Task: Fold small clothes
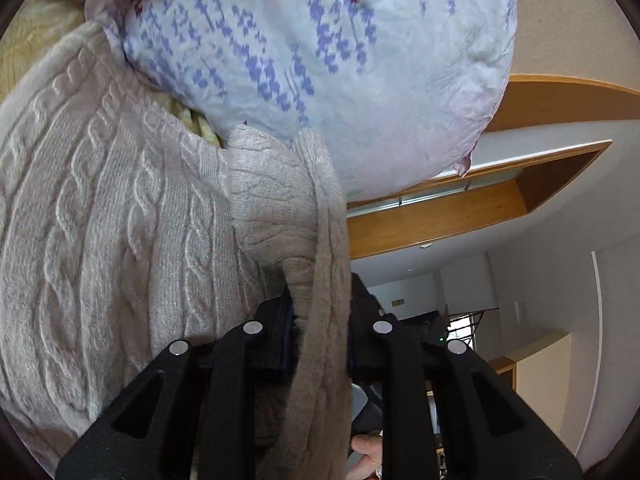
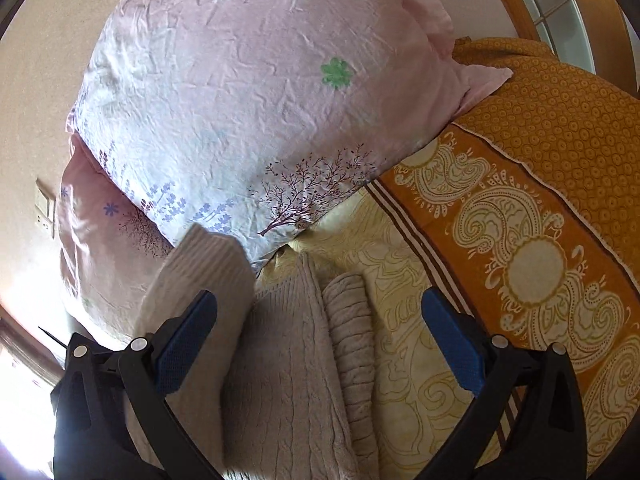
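A beige cable-knit sweater point(image 1: 100, 220) lies on the bed. My left gripper point(image 1: 320, 316) is shut on a lifted fold of it, a sleeve or edge that hangs between the black fingers point(image 1: 276, 320). In the right wrist view the sweater point(image 2: 288, 360) lies below my right gripper point(image 2: 320, 320), which is open and empty, its blue pads point(image 2: 448, 344) wide apart. A ribbed cuff point(image 2: 204, 272) sticks up by the left finger, and a folded ribbed strip point(image 2: 352, 332) lies along the sweater's right side.
A pink and pale-blue floral pillow point(image 2: 260, 100) lies just beyond the sweater, also in the left wrist view point(image 1: 340, 60). An orange paisley blanket point(image 2: 540, 200) covers the bed on the right. A cream patterned sheet point(image 2: 404, 340) lies beside the sweater. Wooden trim point(image 1: 440, 216) and a wall are behind.
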`<state>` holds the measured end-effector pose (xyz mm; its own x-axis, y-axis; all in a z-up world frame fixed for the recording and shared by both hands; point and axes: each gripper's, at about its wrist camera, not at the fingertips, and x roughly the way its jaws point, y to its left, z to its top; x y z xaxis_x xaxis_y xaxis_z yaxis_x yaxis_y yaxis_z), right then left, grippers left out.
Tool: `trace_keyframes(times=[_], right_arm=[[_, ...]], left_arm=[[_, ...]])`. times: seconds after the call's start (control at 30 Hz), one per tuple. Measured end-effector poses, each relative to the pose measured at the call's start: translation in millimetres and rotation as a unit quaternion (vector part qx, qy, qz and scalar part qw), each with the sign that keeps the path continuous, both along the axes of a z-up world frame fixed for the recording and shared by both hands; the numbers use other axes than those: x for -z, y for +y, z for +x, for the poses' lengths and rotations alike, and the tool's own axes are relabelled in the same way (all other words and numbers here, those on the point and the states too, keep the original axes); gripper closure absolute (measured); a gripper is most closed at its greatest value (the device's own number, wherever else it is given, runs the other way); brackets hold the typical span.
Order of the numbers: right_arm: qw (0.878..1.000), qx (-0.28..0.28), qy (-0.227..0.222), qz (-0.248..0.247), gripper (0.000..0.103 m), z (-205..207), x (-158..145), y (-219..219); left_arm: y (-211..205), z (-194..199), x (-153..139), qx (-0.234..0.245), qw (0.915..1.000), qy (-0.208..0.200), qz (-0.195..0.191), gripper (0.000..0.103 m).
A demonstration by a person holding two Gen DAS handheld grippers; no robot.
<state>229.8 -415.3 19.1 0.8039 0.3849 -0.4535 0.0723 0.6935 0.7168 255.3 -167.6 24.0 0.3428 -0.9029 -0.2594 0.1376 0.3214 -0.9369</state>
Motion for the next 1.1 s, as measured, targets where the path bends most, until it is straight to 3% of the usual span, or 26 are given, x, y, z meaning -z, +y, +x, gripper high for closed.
trace_keyframes(times=[0.13,0.33,0.43,0.5,0.57,0.63,0.73,0.8,1.0,1.03,1.1], right_arm=[[1.000,-0.003,0.006,0.023,0.001,1,6,-9],[0.999,-0.023,0.018,0.045,0.001,4,11,-10],[0.998,-0.028,0.015,0.048,0.004,2,11,-11],[0.998,-0.029,0.012,0.057,0.010,1,12,-13],[0.998,-0.030,0.011,0.060,0.017,1,11,-16],[0.998,-0.035,0.016,0.057,0.022,1,12,-18],[0.997,-0.057,0.024,0.051,0.038,4,14,-13],[0.996,-0.072,0.026,0.041,0.047,6,14,-5],[0.995,-0.091,0.036,0.002,0.057,11,14,10],[0.995,-0.092,0.039,0.000,0.058,12,15,11],[0.995,-0.092,0.041,-0.001,0.061,13,16,11]], left_arm=[[-21,8,9,0.013,0.9994,0.004,0.033,0.082],[-14,5,-20,0.039,0.9990,-0.019,0.007,0.044],[1,-7,-37,0.040,0.9968,-0.050,0.048,0.035],[10,-15,-49,0.027,0.9892,-0.077,0.122,0.033],[24,-30,-56,0.011,0.9701,-0.118,0.212,0.033],[39,-48,-59,0.000,0.9437,-0.156,0.292,0.033],[45,-75,-62,0.001,0.9036,-0.212,0.372,0.033],[53,-97,-56,0.009,0.8734,-0.248,0.419,0.033],[38,-135,-34,0.047,0.7990,-0.303,0.517,0.033],[33,-136,-29,0.050,0.7877,-0.307,0.532,0.033],[28,-137,-21,0.052,0.7746,-0.305,0.551,0.033]])
